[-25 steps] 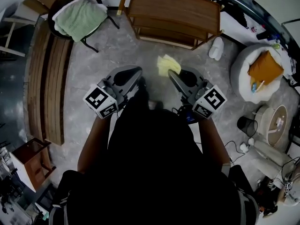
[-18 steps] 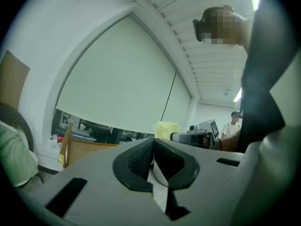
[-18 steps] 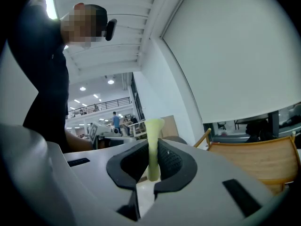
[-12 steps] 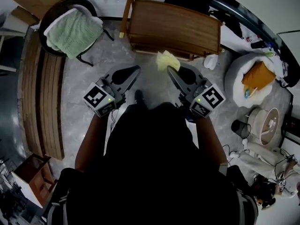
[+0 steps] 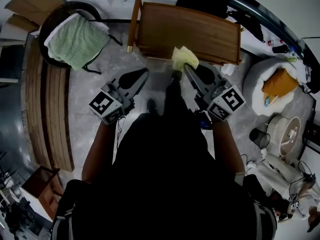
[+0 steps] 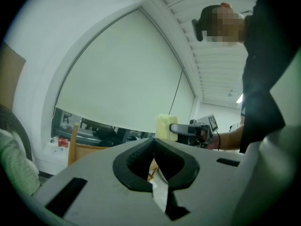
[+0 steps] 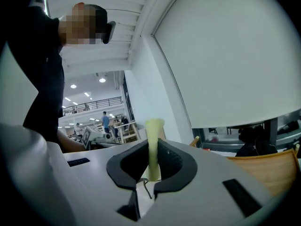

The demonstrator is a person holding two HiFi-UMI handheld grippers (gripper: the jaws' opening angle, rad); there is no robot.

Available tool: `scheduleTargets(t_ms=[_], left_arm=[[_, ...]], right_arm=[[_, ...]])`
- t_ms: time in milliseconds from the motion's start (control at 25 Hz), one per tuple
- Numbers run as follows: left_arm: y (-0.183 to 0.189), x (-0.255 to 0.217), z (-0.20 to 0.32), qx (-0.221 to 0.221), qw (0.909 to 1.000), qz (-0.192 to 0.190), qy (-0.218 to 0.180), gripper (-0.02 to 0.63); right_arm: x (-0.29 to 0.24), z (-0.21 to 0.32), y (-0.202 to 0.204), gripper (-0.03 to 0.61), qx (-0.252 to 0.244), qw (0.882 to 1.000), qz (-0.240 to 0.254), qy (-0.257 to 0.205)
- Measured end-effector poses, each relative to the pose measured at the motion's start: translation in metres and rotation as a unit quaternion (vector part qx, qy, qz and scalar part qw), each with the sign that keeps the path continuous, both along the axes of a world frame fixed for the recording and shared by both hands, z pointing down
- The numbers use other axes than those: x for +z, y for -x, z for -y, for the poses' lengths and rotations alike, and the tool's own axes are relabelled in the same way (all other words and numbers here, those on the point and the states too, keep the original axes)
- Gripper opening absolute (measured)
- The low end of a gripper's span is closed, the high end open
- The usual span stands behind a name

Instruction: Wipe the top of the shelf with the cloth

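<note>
This looks like the approach step: the thin pale-yellow cloth (image 5: pixel 184 58) shows at the front edge of the brown wooden shelf (image 5: pixel 200 26), apparently not yet on its top. Next it needs lowering flat there. The right tool (image 5: pixel 187 68) is clamped on the cloth. The left tool (image 5: pixel 144 74) has its 2 jaws together, empty.

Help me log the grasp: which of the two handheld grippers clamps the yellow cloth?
The right gripper: its jaws pinch the folded yellow cloth; the left gripper is shut on nothing.
</note>
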State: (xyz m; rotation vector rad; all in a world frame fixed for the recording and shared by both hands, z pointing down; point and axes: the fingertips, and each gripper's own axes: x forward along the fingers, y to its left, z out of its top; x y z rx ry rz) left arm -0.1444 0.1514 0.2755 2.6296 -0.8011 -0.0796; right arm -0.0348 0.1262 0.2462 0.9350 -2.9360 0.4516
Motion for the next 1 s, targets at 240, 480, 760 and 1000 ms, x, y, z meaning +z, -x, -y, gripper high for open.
scheduleTargets(t_ms=[240,480,760,1000], left_arm=[[-0.009,0.008,0.061,-0.023,0.9992,0.025,0.021,0.012],[-0.034,0.000,0.130,-0.041,0.9975,0.048,0.033,0.012],[-0.057,-0.005,0.197,-0.063,0.9936,0.082,0.046,0.012],[-0.054,0.005,0.236,-0.089,0.9878,0.111,0.063,0.012]], right_arm=[[0.010,0.063,-0.002,0.044,-0.033,0.999,0.016,0.011],[0.003,0.138,-0.021,0.043,-0.071,0.997,0.029,0.009],[0.006,0.221,-0.042,0.044,-0.090,0.993,0.070,0.020],[0.025,0.268,-0.035,0.043,-0.100,0.990,0.089,0.054]])
